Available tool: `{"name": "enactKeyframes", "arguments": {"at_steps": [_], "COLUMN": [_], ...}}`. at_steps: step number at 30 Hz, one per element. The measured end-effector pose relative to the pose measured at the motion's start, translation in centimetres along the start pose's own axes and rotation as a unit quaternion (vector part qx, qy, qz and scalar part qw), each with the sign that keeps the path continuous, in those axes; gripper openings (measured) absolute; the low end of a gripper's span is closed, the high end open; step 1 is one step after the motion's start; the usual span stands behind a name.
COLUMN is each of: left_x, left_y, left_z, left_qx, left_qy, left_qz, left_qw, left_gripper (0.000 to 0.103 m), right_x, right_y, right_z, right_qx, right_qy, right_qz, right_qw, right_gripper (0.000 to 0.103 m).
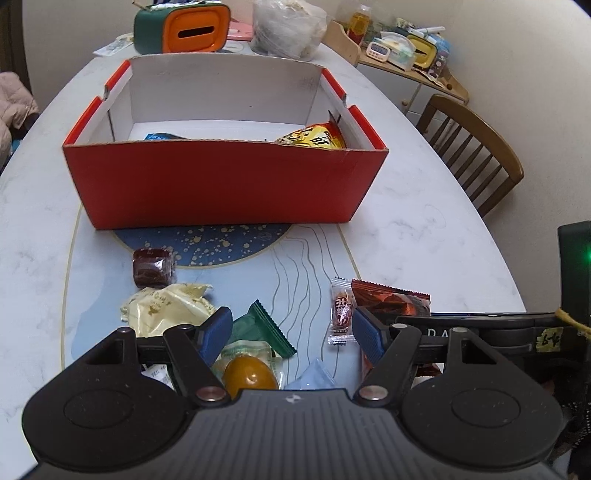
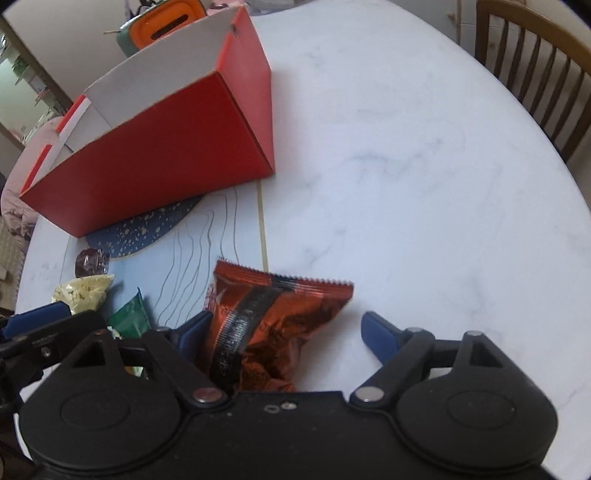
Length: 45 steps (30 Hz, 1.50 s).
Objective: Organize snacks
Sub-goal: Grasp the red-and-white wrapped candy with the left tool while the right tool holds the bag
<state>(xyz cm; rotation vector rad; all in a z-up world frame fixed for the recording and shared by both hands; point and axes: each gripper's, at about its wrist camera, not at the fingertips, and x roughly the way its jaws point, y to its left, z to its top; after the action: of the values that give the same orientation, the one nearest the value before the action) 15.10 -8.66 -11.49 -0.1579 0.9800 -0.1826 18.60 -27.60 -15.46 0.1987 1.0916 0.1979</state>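
A red cardboard box [image 1: 221,184] stands open on the table, with a yellow-red packet [image 1: 314,136] and a blue one inside. Loose snacks lie before it: a brown candy [image 1: 153,267], a cream packet [image 1: 166,306], a green packet [image 1: 264,328], an amber jelly [image 1: 249,373] and a small clear-wrapped red candy [image 1: 341,314]. My left gripper [image 1: 291,328] hangs open over the green packet and the jelly, holding nothing. My right gripper [image 2: 288,332] is open around a red-brown foil packet [image 2: 273,325]. Its left pad is at the packet's edge, and the right pad stands clear.
A blue speckled mat [image 1: 207,243] lies under the box's front. Behind the box are an orange-and-green tissue box [image 1: 184,26] and a plastic bag [image 1: 288,29]. A wooden chair [image 1: 476,155] and a cluttered wooden shelf [image 1: 402,48] stand to the right. Bare white tabletop [image 2: 424,184] lies right of the box.
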Motion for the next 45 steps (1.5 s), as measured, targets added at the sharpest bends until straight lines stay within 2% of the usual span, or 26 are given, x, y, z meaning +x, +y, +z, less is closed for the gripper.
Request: {"name": "enactKeyframes", "arguments": {"at_steps": [4,8,14,16,22,24,26,28,37,45], "left_x": [1.0,2.4,4.8,5.7,7.8,8.1,8.3,8.4,7.8,3.6], "left_y": [-0.8,-2.3,-4.7,-5.3,-6.4,-6.5,-6.4,-6.1,-5.1,-4.2], "left_z": [0.3,0.6,0.7,0.8,0.7,0.7,0.7,0.7,0.6,1.1], "left_qx": [0.020,0.046,0.077,0.086,0.100,0.100,0.096,0.089,0.065,0.045], "left_qy": [0.006,0.016,0.033,0.039,0.058,0.063,0.065,0.064,0.059,0.041], "left_qz": [-0.003,-0.008,-0.016,-0.016,0.002,0.008,0.008,0.012,0.005,-0.006], "left_qw": [0.9998,0.9988,0.9964,0.9954,0.9933,0.9929,0.9932,0.9939,0.9961,0.9981], "left_gripper": [0.071,0.071,0.070,0.059,0.039,0.033,0.031,0.018,0.015,0.015], "right_x": [-0.6,-1.4,-2.4,-2.6,-2.9,-3.0,-3.1,-3.0,-3.1,-4.7], "right_y": [-0.4,-1.0,-3.2,-4.0,-5.4,-5.5,-5.5,-5.5,-5.0,-3.5], "right_z": [0.0,0.2,0.6,0.7,0.8,0.8,0.8,0.8,0.8,0.7], "right_qx": [0.008,-0.003,-0.001,0.004,0.015,0.012,0.008,0.004,-0.010,-0.024], "right_qy": [-0.004,-0.018,-0.030,-0.032,-0.037,-0.040,-0.042,-0.043,-0.047,-0.054], "right_qz": [0.013,0.008,-0.008,-0.012,-0.018,-0.020,-0.021,-0.024,-0.035,-0.037], "right_qw": [1.000,1.000,1.000,0.999,0.999,0.999,0.999,0.999,0.998,0.998], "right_gripper": [0.057,0.050,0.049,0.049,0.049,0.049,0.049,0.049,0.049,0.048]}}
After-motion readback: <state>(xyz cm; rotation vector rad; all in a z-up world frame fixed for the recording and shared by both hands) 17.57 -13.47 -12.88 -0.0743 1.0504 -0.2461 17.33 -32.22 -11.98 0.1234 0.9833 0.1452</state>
